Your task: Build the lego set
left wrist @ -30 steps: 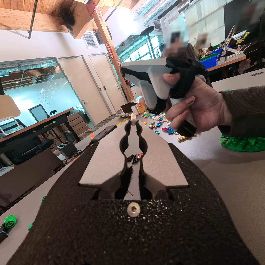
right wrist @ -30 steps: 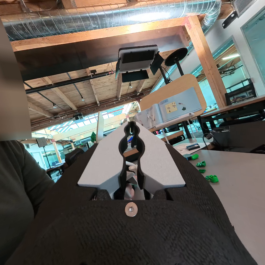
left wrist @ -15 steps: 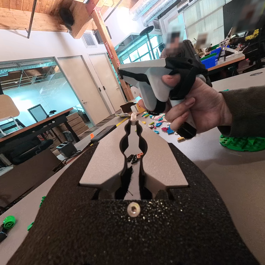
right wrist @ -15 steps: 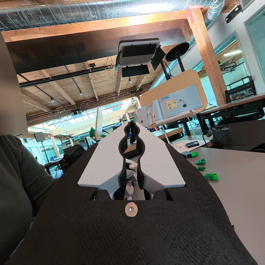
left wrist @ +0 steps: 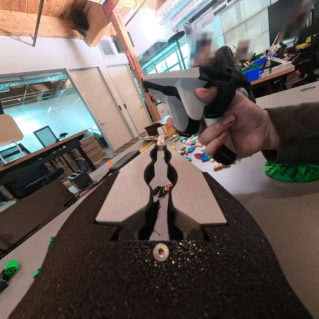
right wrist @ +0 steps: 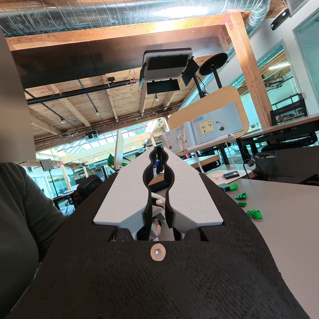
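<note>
My left gripper (left wrist: 160,147) is shut on a small tan Lego piece (left wrist: 160,140) that sticks out past its tips, held above the grey table (left wrist: 259,207). My right gripper (right wrist: 159,148) is shut on a thin black Lego piece (right wrist: 159,156) and is raised, pointing up and away. In the left wrist view a hand holds the right gripper (left wrist: 144,86) above and to the right of the tan piece, apart from it. A round green Lego baseplate (left wrist: 291,172) lies on the table under that arm's sleeve.
A pile of coloured loose pieces (left wrist: 189,146) lies farther along the table, with small black and orange pieces (left wrist: 162,189) nearer. Green pieces (right wrist: 253,214) lie at the right. An open instruction booklet (right wrist: 207,131) stands on a holder. A phone (left wrist: 124,161) lies at the table's left edge. One gripper's finger ends stand about 7 cm off the other's. About 15 cm separates my left fingertips from the round green Lego baseplate (left wrist: 291,172).
The right gripper has tilted very slightly. Both grippers stay shut on their pieces and nothing else has moved.
</note>
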Motion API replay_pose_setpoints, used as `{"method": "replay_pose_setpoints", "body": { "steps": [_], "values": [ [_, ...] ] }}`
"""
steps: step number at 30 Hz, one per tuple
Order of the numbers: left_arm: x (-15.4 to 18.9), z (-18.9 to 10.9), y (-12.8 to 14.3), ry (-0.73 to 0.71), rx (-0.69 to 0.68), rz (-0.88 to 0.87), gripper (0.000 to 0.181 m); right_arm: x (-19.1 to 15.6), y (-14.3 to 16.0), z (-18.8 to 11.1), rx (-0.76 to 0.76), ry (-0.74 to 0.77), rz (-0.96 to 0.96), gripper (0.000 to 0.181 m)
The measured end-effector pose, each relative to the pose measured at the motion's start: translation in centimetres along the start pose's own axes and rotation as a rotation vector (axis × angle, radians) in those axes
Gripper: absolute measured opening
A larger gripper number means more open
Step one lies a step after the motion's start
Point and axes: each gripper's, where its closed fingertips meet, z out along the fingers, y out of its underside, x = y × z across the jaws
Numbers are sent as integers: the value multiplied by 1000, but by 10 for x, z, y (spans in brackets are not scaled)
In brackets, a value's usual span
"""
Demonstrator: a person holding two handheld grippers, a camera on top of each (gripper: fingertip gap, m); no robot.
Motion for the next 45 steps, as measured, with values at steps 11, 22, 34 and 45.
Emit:
{"method": "replay_pose_setpoints", "body": {
  "steps": [11, 22, 34, 45],
  "values": [
    [0, 0, 0, -1, 0, 2, 5, -1, -2, 0, -1, 0, -4, 3],
    [-52, -17, -3, -227, 49, -174, 5, 5, 46, -25, -670, 97, -163, 3],
    [-35, -17, -30, 121, 245, -610, 5, 4, 136, -120, -1719, 122, -435, 4],
    [-33, -16, -29, 124, 231, -607, 5, 0, 139, -130, -1629, 166, -354, 15]
  ]
}}
